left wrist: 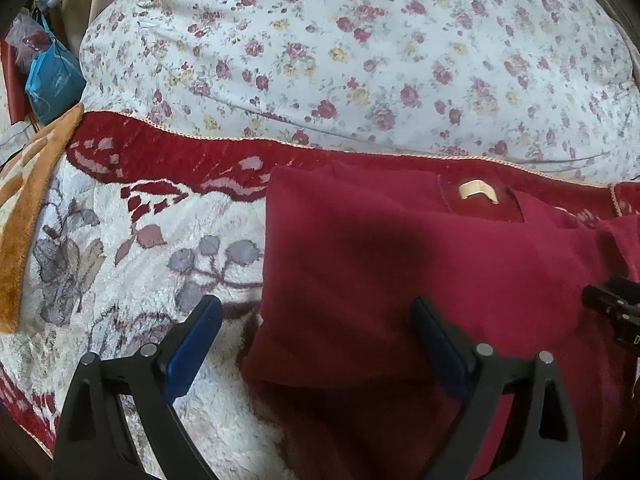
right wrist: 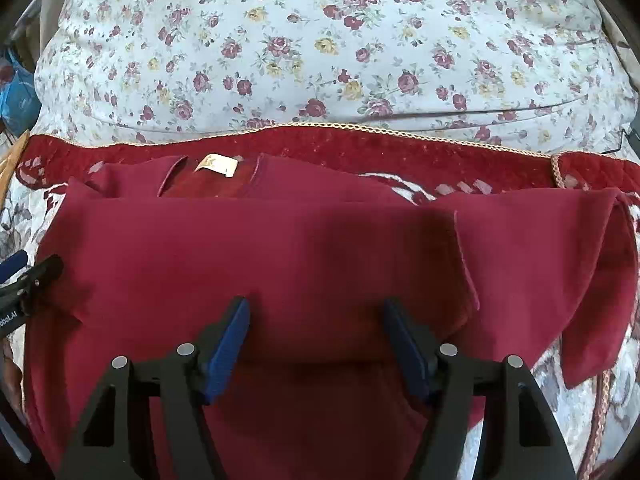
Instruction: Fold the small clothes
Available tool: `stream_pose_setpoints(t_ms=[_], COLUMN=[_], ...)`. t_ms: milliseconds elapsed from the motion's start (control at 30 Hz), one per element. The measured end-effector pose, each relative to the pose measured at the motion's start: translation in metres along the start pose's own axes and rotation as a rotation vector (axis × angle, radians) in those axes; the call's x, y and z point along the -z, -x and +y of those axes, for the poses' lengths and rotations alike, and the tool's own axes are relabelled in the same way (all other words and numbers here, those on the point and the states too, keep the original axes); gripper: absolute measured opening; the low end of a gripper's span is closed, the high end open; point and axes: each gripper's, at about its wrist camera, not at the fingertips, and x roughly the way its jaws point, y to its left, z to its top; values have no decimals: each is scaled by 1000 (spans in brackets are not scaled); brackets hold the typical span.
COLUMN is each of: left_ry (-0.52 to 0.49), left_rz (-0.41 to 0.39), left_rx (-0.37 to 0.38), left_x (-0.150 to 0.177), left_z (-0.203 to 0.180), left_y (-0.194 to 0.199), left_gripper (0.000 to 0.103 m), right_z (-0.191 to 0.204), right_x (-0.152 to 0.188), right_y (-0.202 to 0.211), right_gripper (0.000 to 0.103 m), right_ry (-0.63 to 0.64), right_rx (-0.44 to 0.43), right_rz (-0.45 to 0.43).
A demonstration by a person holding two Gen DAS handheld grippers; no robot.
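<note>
The dark red garment [right wrist: 280, 248] lies spread on a plush red-and-white floral blanket [left wrist: 120, 248] over the bed, its neck opening and cream label [right wrist: 216, 167] at the far edge, near the flowered quilt [right wrist: 320, 40]. One sleeve [right wrist: 560, 264] lies out to the right. It looks like soft, light, matte knit fabric, limp and likely to sag and drag on the fuzzy pile, so a pinch at a hem, corner or sleeve edge should serve best. The left gripper [left wrist: 316, 344] hovers with jaws wide over the garment's left edge, holding nothing; the right gripper [right wrist: 316, 340] stands with jaws wide above the cloth's near part, nothing pinched.
</note>
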Motion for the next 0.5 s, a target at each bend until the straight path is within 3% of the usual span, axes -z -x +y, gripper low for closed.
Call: stream_pose_setpoints(t_ms=[267, 433, 500], left_ry=[-12, -75, -71], left_rz=[31, 36, 35], left_rx=[138, 88, 90], left_x=[2, 8, 9], left_z=[-13, -25, -25], left_y=[2, -2, -2], left_gripper=[94, 94, 94], right_z=[-11, -50, -73], right_x=[15, 25, 27], right_y=[32, 70, 83], right_gripper=[78, 84, 86], right_ry=[-52, -160, -206], right_rx=[-67, -106, -78], right_rz=[-15, -101, -129])
